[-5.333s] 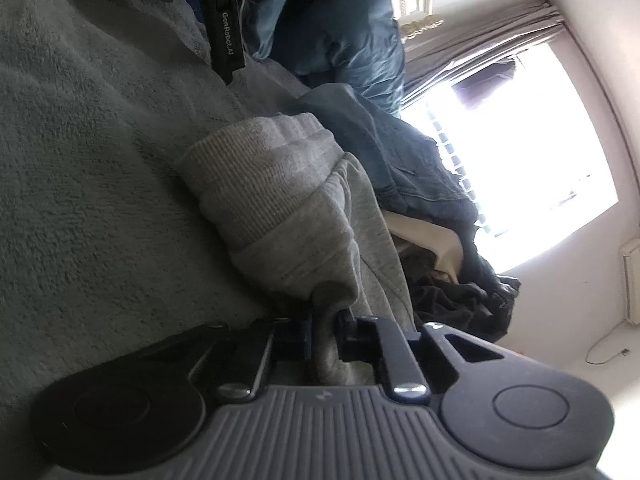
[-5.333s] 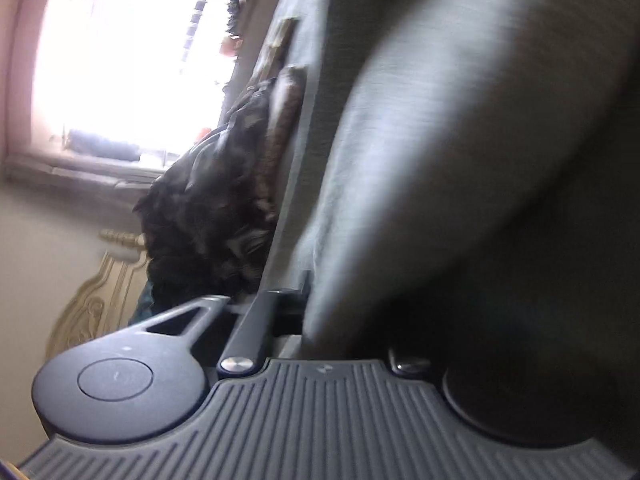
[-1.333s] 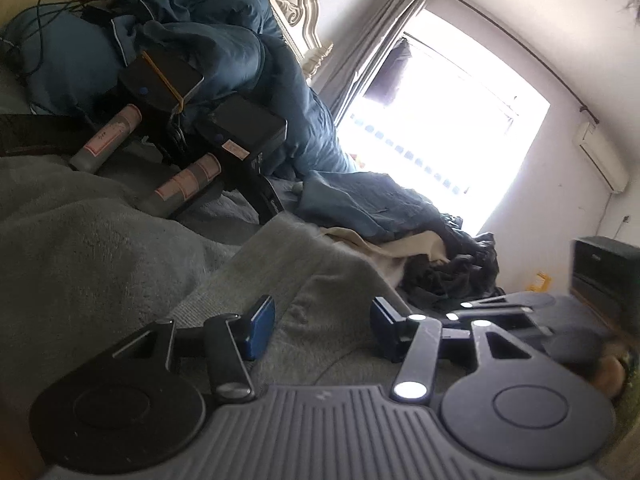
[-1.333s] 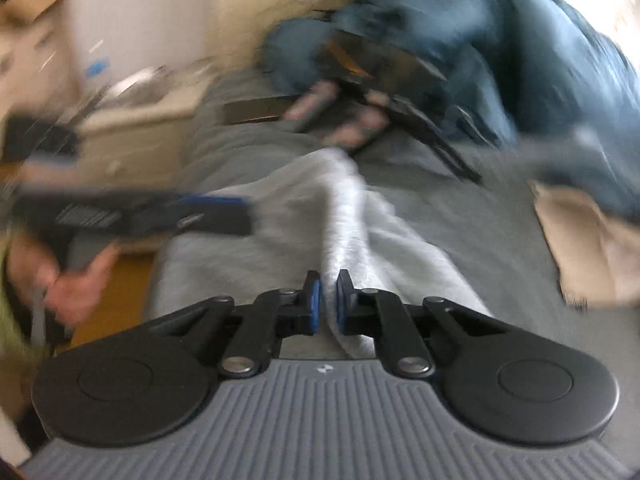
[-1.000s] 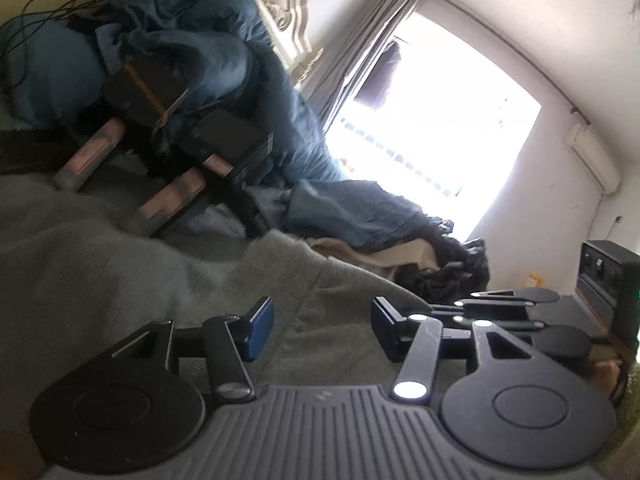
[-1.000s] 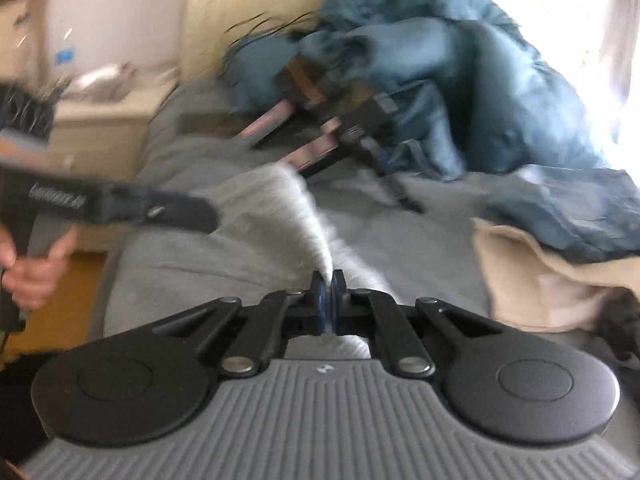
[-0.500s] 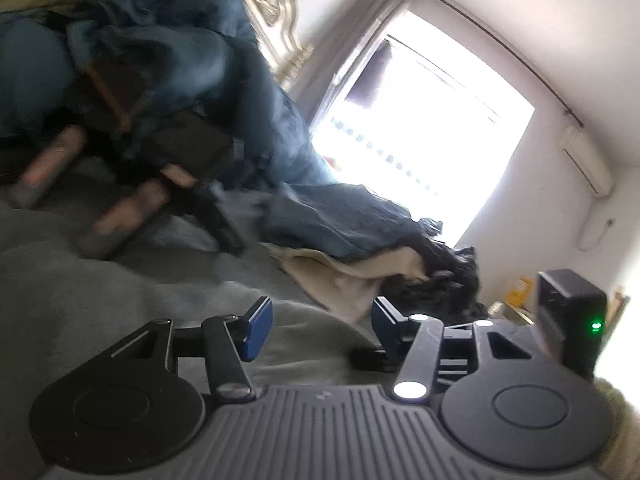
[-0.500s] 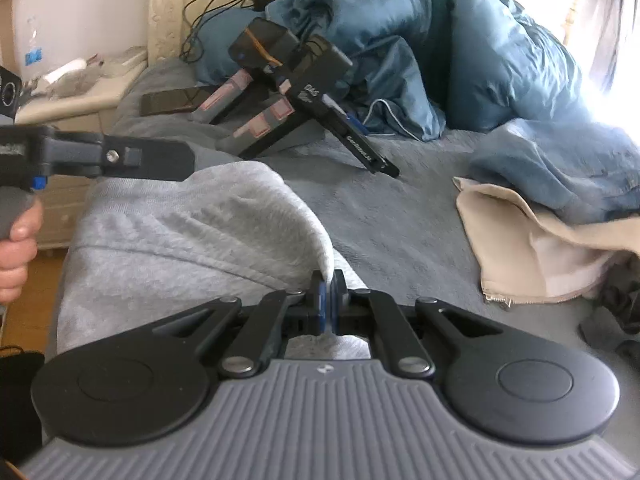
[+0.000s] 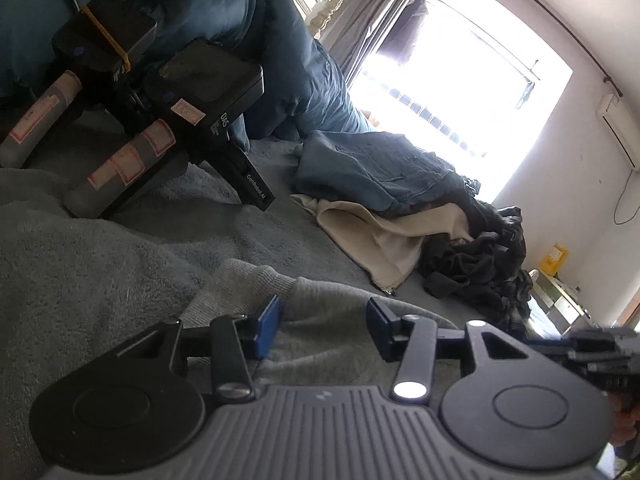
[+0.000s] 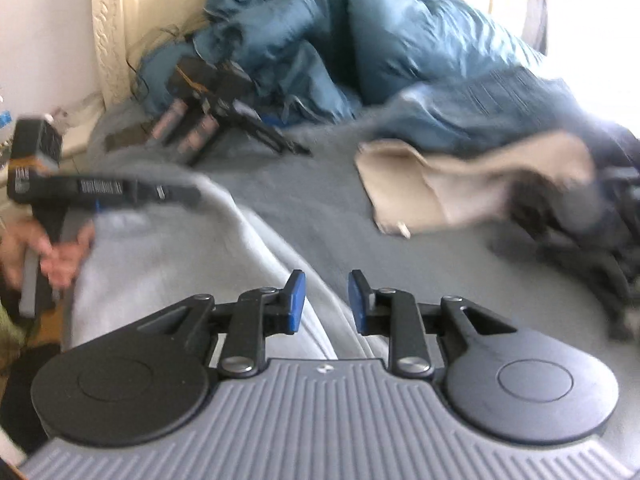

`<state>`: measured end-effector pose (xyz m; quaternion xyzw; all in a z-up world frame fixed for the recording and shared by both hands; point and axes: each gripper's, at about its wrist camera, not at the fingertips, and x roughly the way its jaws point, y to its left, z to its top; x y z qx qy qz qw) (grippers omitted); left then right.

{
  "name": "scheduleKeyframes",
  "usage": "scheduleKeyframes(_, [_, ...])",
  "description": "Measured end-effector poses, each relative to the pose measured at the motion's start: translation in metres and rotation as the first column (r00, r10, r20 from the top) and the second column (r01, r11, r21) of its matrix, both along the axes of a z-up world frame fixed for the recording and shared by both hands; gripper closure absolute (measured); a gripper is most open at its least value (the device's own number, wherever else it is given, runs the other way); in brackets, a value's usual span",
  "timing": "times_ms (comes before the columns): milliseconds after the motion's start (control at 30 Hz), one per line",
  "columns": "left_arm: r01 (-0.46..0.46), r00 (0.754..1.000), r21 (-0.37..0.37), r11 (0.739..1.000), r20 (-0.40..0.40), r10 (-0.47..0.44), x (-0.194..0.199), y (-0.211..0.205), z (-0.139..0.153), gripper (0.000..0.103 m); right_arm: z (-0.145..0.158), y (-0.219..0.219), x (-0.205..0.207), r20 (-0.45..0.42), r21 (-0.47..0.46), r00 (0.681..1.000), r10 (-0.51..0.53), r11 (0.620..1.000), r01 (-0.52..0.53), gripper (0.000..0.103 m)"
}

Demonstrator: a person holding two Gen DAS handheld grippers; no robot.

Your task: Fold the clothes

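On the left of our left wrist view lie two spare black handheld gripper devices with pink-labelled grey handles [image 9: 132,120], resting on the grey fleece-covered bed [image 9: 80,264] against a rumpled blue quilt [image 9: 224,4]. Nearer to us, our left tongs [image 9: 324,320] hang over the ribbed hem of the light grey knit sweatshirt [image 9: 256,284]; their jaws are closing, with cloth lying between the blue pads but neither pad pressing it. To the right sit blue denim jeans [image 9: 368,168], a beige zipped garment [image 9: 372,240] beneath them, then a heap of black clothes [image 9: 476,264].

In our right wrist view, a hand [image 10: 56,256] at the far left grips the other tool's handle. The sweatshirt [image 10: 168,256] is spread on the near left part of the bed, its folded edge running down between our right tongs [image 10: 326,300], whose jaws are opening and stand clear of the cloth. The picture is blurred.
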<state>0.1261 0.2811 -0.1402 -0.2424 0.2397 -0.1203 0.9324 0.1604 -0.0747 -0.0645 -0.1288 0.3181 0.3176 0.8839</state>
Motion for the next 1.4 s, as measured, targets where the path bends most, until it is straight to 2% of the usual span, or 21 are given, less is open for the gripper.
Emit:
scheduleKeyframes(133, [-0.001, 1.0, -0.002, 1.0, 0.008, 0.001, -0.001, 0.0, -0.001, 0.054, -0.024, -0.014, -0.012, -0.052, -0.072, 0.999, -0.014, 0.997, 0.011, 0.08])
scheduleKeyframes(233, [-0.001, 1.0, -0.011, 1.0, 0.005, 0.001, 0.0, 0.002, -0.002, 0.054, -0.043, -0.015, -0.023, -0.1, -0.132, 0.995, 0.016, 0.991, -0.029, 0.08])
scheduleKeyframes(300, [-0.001, 1.0, -0.011, 1.0, 0.002, 0.001, 0.001, 0.002, -0.002, 0.054, -0.045, -0.012, -0.029, -0.068, -0.172, 0.997, 0.048, 0.983, -0.059, 0.08])
scheduleKeyframes(367, [0.0, 1.0, -0.006, 1.0, 0.0, 0.0, 0.002, 0.002, -0.001, 0.054, -0.037, -0.015, -0.024, -0.048, -0.152, 0.997, 0.056, 0.986, -0.063, 0.08])
scheduleKeyframes(433, [0.0, 1.0, -0.004, 1.0, 0.0, 0.0, 0.001, 0.001, -0.001, 0.054, -0.027, -0.023, -0.012, -0.046, -0.089, 0.998, 0.041, 0.995, -0.045, 0.079])
scheduleKeyframes(533, [0.001, 1.0, 0.002, 1.0, 0.002, -0.001, 0.001, 0.001, -0.002, 0.054, -0.023, -0.031, 0.009, -0.061, -0.032, 0.998, -0.004, 0.999, 0.002, 0.079])
scheduleKeyframes(567, [0.002, 1.0, 0.004, 1.0, 0.003, -0.002, 0.001, 0.001, -0.002, 0.054, -0.026, -0.031, 0.012, -0.07, -0.038, 0.997, -0.012, 0.999, 0.009, 0.079])
scheduleKeyframes(667, [0.005, 1.0, 0.01, 1.0, 0.005, -0.005, 0.0, 0.0, -0.002, 0.054, -0.04, -0.025, 0.003, -0.078, -0.106, 0.997, 0.021, 0.994, -0.03, 0.08])
scheduleKeyframes(767, [0.009, 1.0, 0.019, 1.0, 0.008, -0.009, 0.0, -0.001, -0.002, 0.053, -0.051, -0.015, -0.024, -0.013, -0.222, 0.997, 0.081, 0.972, -0.082, 0.08])
scheduleKeyframes(833, [0.009, 1.0, 0.027, 1.0, 0.01, -0.009, 0.0, -0.002, -0.002, 0.053, -0.054, -0.014, -0.033, 0.006, -0.259, 0.996, 0.094, 0.962, -0.089, 0.08])
scheduleKeyframes(1000, [0.012, 1.0, 0.028, 1.0, 0.009, -0.012, 0.001, -0.002, -0.002, 0.052, -0.046, -0.019, -0.014, -0.062, -0.228, 0.995, 0.08, 0.969, -0.092, 0.075])
scheduleKeyframes(1167, [0.015, 1.0, 0.022, 1.0, 0.013, -0.015, 0.001, -0.001, -0.004, 0.052, -0.046, -0.027, 0.016, -0.224, -0.15, 0.971, 0.084, 0.982, -0.119, 0.073])
scheduleKeyframes(1233, [0.014, 1.0, 0.025, 1.0, 0.016, -0.014, 0.0, -0.002, -0.005, 0.052, -0.045, -0.031, 0.02, -0.261, -0.114, 0.963, 0.061, 0.989, -0.094, 0.081])
scheduleKeyframes(1267, [0.013, 1.0, 0.027, 1.0, 0.016, -0.013, 0.001, -0.002, -0.005, 0.052, -0.042, -0.03, 0.016, -0.247, -0.121, 0.968, 0.05, 0.989, -0.082, 0.099])
scheduleKeyframes(1300, [0.012, 1.0, 0.027, 1.0, 0.016, -0.012, 0.0, -0.002, -0.005, 0.052, -0.039, -0.029, 0.012, -0.225, -0.13, 0.974, 0.038, 0.989, -0.069, 0.1])
scheduleKeyframes(1400, [0.005, 1.0, 0.025, 1.0, 0.019, -0.005, 0.001, -0.002, -0.006, 0.052, -0.025, -0.026, -0.009, -0.09, -0.163, 0.996, 0.005, 0.986, -0.019, 0.1])
